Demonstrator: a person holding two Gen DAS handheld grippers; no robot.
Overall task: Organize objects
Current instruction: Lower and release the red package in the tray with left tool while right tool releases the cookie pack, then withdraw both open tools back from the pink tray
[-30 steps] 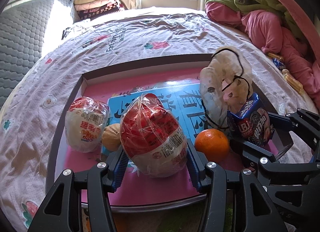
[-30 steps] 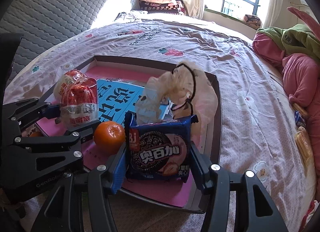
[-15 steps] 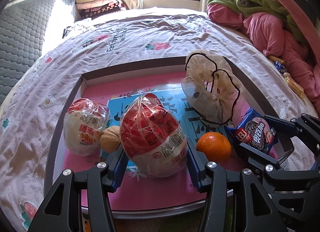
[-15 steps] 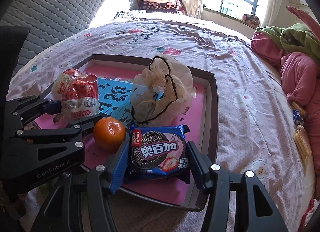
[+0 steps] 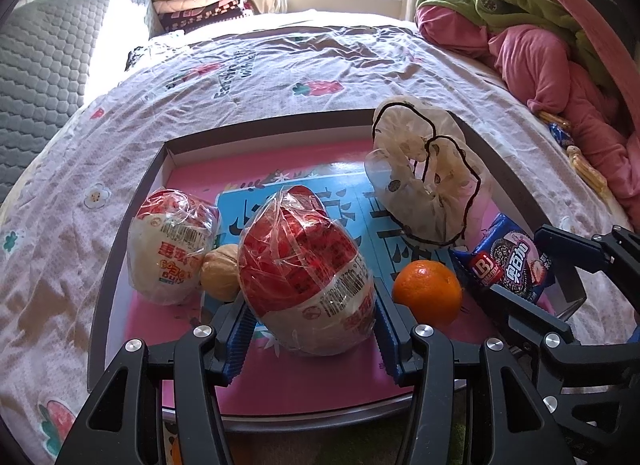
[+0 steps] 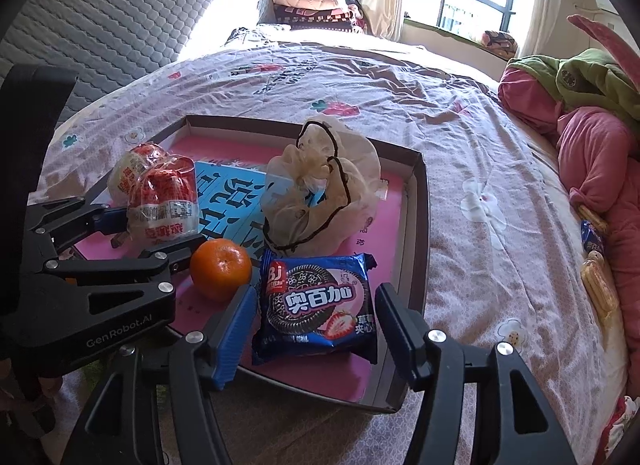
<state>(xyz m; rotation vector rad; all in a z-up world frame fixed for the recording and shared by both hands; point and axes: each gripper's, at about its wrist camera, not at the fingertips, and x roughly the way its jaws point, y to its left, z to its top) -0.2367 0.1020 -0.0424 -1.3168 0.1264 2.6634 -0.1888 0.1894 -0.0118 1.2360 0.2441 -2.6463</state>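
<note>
Snack packets, fruit and a crumpled bag all sit in one shallow pink-floored tray (image 5: 132, 225) on a flowered bedspread (image 5: 280, 65), and both tongs reach into its near edge. Between the blue pads of the left gripper (image 5: 310, 329) stands a red-and-white wrapped bun (image 5: 306, 277); the pads press its sides, so it is gripped, though its base and whatever lies right behind it are hidden. Just left of that gripper, a walnut-like brown lump (image 5: 220, 279) is half covered by the held bun and hard to name, and beyond it sits the second wrapped bun (image 5: 172, 249), making two of these. Right of the left gripper rests one orange (image 5: 428, 291). The right gripper (image 6: 316, 325) straddles the single blue cookie packet (image 6: 318, 305), which lies flat on the tray floor; its jaws are opening and the pads stand clear of the packet on both sides. Ahead of both tongs slumps one translucent plastic bag (image 6: 324, 189) with a dark cord, its contents too clouded to make out. It covers part of the blue printed card (image 6: 228, 197) on the tray floor, whose lettering is cut off by the things standing on it. Far right of the right gripper, a pile of pink and green clothing (image 6: 592, 137) runs off the frame.
</note>
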